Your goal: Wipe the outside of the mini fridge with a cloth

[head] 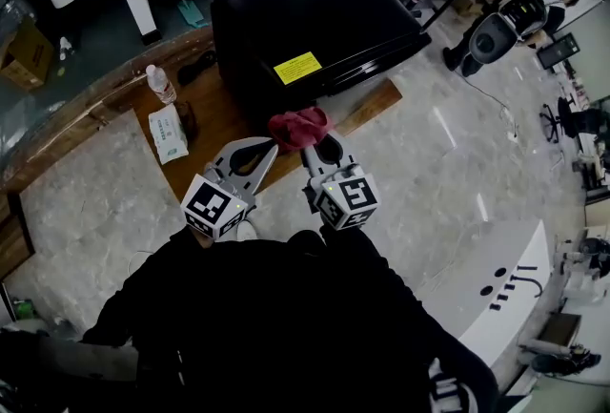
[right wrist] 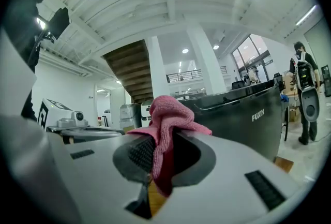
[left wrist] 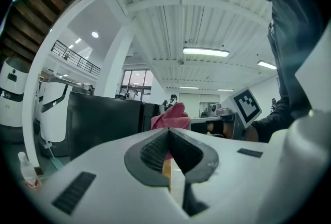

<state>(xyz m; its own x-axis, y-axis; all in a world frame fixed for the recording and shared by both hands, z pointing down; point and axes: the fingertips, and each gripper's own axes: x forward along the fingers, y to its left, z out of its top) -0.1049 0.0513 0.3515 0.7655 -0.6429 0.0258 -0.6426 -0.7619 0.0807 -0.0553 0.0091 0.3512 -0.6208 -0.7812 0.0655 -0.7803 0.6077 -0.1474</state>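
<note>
Right gripper view: my right tongs [right wrist: 155, 151] are clamped on a bunched pink cloth [right wrist: 168, 114]. The pads pinch its middle and the wad sticks out past the tips. My left tongs [left wrist: 169, 139] are closed pad to pad with nothing in them (the pink beyond them is that same cloth). The black mini fridge [head: 315, 20] stands just ahead on a wooden platform [head: 214, 120]. The cloth is near its front face; can't tell if it touches. Step in hand, I'd say: getting the cloth onto the fridge. To do it well, I'd press the loose wad flat on the panel, keep the tips off, hold firm and overlap strokes top down. Counts: two tongs, one cloth, one fridge, one water bottle [head: 160, 83], one tissue pack [head: 168, 135].
</note>
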